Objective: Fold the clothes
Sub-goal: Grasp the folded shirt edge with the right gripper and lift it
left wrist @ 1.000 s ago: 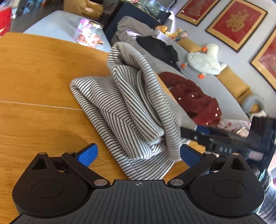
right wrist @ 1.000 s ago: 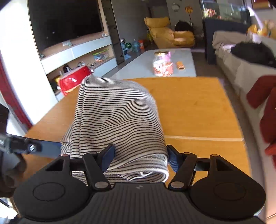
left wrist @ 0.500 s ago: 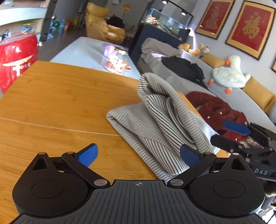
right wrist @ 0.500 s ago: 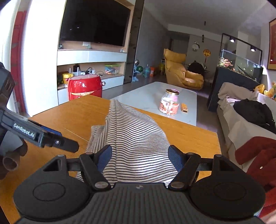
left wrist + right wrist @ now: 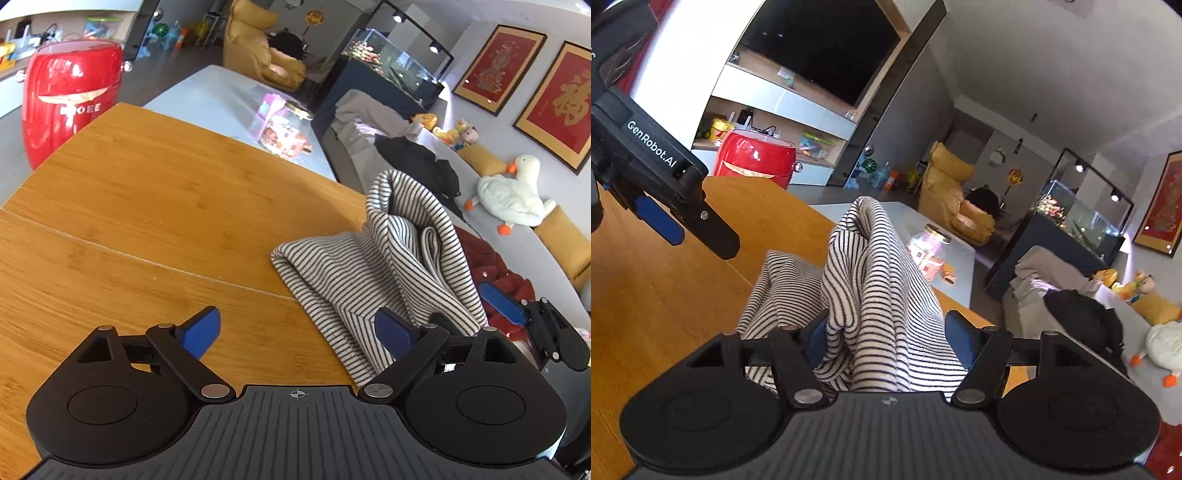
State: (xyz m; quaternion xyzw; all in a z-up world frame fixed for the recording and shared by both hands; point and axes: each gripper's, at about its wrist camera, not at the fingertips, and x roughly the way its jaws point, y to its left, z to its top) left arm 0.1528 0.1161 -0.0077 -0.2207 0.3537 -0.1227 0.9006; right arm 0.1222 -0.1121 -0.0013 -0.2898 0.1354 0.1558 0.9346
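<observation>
At the right edge of the wooden desk lies the striped garment, a white knit with thin dark stripes, bunched into loose folds. Its lower layers rest flat on the desk; one fold is raised into a rounded peak above them. Part of the cloth appears to hang past the desk edge on the sofa side, though the edge itself is hidden there.

My left tongs stand wide, blue pads well apart, with bare desk between them. The right-hand pad sits just beside the garment's near hem; I cannot tell whether it touches. Nothing is held.

My right tongs are also spread, and the striped cloth fills the gap between the pads and drapes over the body of the tool. The pads lie at either side of the bundle; whether they press it I cannot tell from this view. In the left camera the right tongs show at the far side of the garment, off the desk's right edge.

Beyond the far left corner of the desk stands a red bucket-shaped container. A low pale table behind the desk carries a clear jar. A grey sofa runs along the right, with a white plush goose and a dark red garment on it.
</observation>
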